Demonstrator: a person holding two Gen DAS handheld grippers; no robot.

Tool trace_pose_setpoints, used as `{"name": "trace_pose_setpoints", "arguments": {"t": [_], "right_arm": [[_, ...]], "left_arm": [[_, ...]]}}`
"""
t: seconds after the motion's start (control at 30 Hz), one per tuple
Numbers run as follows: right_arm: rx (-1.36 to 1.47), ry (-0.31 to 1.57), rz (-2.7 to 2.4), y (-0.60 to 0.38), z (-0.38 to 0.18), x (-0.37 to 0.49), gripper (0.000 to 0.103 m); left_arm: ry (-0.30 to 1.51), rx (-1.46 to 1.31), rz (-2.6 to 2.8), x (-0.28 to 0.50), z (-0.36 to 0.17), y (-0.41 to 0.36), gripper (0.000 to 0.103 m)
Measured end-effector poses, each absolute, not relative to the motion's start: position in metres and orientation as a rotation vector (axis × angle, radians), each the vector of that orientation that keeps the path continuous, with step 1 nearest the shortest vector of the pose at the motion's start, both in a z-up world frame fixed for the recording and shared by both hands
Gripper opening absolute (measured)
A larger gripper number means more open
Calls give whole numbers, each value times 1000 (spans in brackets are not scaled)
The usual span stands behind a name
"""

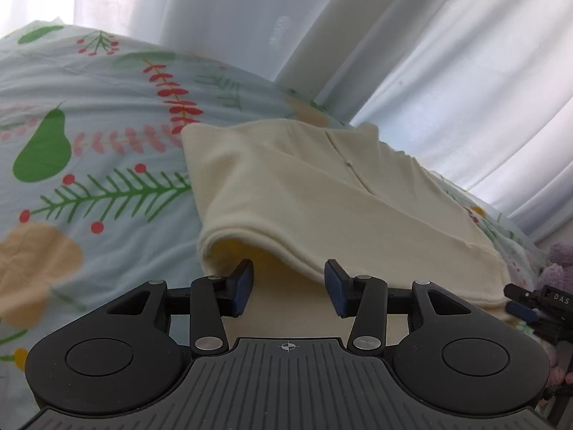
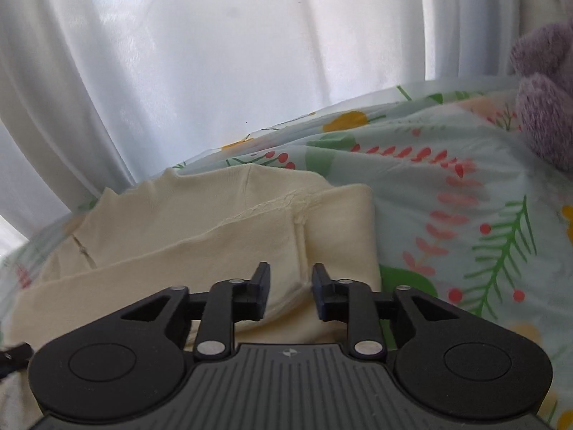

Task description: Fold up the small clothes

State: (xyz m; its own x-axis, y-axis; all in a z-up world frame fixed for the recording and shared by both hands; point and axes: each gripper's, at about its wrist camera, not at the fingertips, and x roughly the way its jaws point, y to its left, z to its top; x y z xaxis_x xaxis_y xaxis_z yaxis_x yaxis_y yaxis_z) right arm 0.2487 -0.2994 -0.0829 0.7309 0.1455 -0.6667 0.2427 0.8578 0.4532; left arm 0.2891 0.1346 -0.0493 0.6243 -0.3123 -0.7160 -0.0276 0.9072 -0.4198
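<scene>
Garment (image 1: 315, 193), cream, folded, lies on floral bedsheet (image 1: 89, 150). Left gripper (image 1: 289, 288) open, fingers at the garment's near fold, holding nothing. Right gripper (image 2: 290, 292) part open over its seam, empty; "DAS" readable on it. Purple plush (image 2: 548, 114) right of garment.

Both tools are held low and level — the left gripper (image 1: 289, 286) spread wide, the right gripper (image 2: 290, 292) parted more narrowly, nothing clasped.

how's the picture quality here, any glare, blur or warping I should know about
Left wrist view: curtains backlit and washed out, bedsheet smeared at the lower left, straight edges bowed by the fisheye. Right wrist view: same curtain glare, purple plush toy soft; cream garment fairly sharp.
</scene>
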Motion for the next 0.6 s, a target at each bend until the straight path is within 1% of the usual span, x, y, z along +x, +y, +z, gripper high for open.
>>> {"name": "trace_pose_setpoints", "arguments": {"t": [0.07, 0.13, 0.17, 0.23, 0.3, 0.33, 0.37, 0.4, 0.43, 0.53, 0.6], "right_arm": [[723, 783, 22, -305, -90, 234, 53], [834, 814, 50, -307, -103, 228, 59], [880, 837, 36, -307, -112, 229, 60], [968, 779, 6, -311, -119, 227, 60], [994, 756, -34, -312, -120, 233, 58], [1007, 757, -53, -312, -122, 236, 48], [1017, 764, -69, -311, -123, 238, 31], [1011, 781, -76, -309, -125, 242, 21], [992, 796, -77, -307, -126, 245, 7], [893, 793, -72, -304, -121, 253, 7], [840, 776, -81, -305, -117, 260, 7]], "left_arm": [[895, -478, -222, 285, -47, 137, 49], [916, -530, -254, 288, -52, 134, 49], [925, -547, -253, 291, -55, 131, 47], [933, -544, -233, 299, -61, 124, 44], [936, -544, -224, 306, -65, 118, 35], [936, -544, -215, 310, -67, 115, 31], [929, -540, -210, 313, -68, 112, 29], [921, -529, -202, 316, -69, 110, 28], [920, -514, -192, 319, -69, 108, 22], [905, -466, -177, 326, -68, 103, 19], [897, -441, -176, 330, -67, 100, 19]]}}
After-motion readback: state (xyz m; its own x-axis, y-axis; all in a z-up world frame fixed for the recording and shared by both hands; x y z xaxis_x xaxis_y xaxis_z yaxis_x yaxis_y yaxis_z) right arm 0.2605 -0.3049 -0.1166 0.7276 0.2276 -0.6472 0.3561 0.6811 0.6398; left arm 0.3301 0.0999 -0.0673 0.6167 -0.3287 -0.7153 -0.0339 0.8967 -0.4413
